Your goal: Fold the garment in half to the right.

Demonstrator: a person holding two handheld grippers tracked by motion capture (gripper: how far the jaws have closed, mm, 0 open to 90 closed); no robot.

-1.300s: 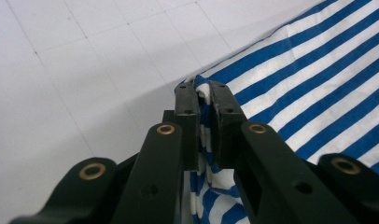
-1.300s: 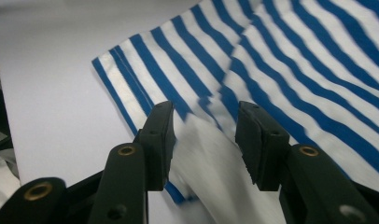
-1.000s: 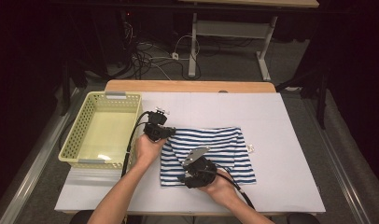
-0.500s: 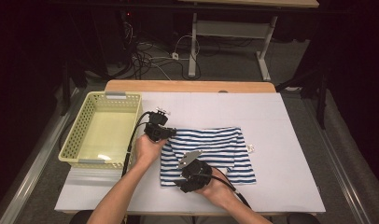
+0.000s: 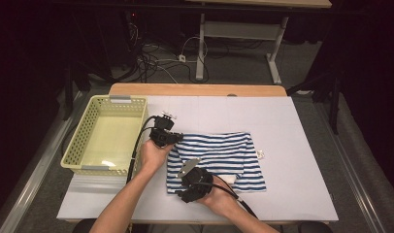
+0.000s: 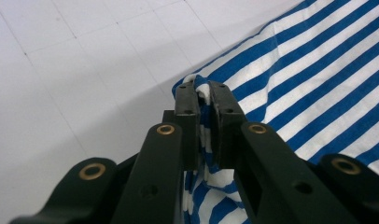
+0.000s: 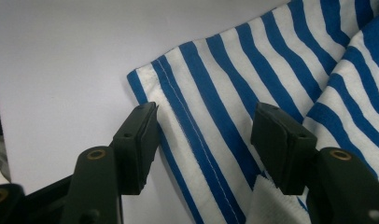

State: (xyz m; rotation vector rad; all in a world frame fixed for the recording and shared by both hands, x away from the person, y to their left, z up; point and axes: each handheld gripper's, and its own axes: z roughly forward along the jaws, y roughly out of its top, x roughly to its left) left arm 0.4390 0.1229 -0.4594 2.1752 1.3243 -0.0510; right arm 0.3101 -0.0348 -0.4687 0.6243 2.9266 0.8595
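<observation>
White-covered bench [image 5: 292,145]: a blue-and-white striped cloth garment [image 5: 219,150] is lying flat at centre. Its far-left corner is being pinched by the left claw [image 6: 204,95]. The right claw [image 7: 204,126], jaws just opened, is straddling the near-left hem; both layers should be gathered before closing.

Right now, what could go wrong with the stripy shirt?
The left gripper pinches only a small bunch at the corner of the striped shirt, so it might slip free if tugged. The right gripper has its fingers open over the hemmed edge; closing there might grab just one layer or miss the corner.
</observation>
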